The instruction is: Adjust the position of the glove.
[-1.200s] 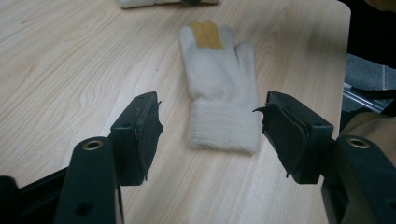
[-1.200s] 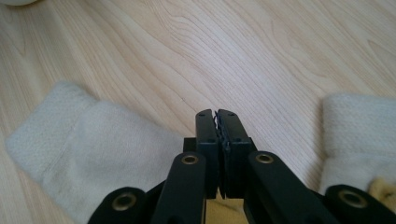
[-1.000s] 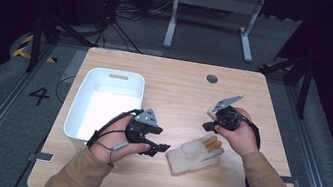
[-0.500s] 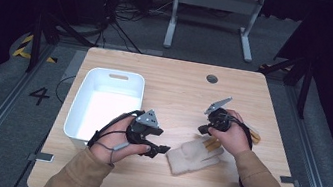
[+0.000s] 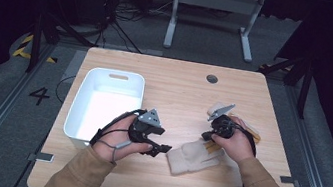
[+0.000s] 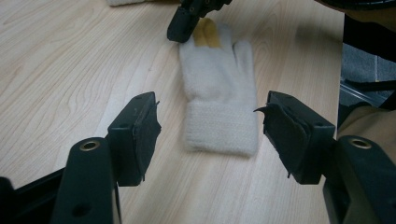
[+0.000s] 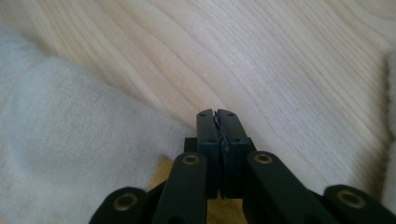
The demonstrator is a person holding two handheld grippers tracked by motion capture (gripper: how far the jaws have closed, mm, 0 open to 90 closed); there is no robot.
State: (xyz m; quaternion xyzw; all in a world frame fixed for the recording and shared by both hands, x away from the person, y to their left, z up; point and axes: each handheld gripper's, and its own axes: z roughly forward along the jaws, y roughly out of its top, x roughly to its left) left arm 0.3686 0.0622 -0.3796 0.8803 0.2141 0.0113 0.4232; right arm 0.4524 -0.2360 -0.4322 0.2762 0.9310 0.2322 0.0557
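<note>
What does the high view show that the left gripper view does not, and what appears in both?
The high view alone takes in the white bin, the person's forearms and the second glove beyond the right hand. The left gripper view alone shows the left gripper from close by, its fingers apart, with the cuff lying ahead between them. Both show the cream glove on the wooden table and the right gripper at its fingertips.

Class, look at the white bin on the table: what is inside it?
The bin looks empty: its white floor shows bare in the high view. The left hand and left gripper cover its near right corner, so that part cannot be checked.
</note>
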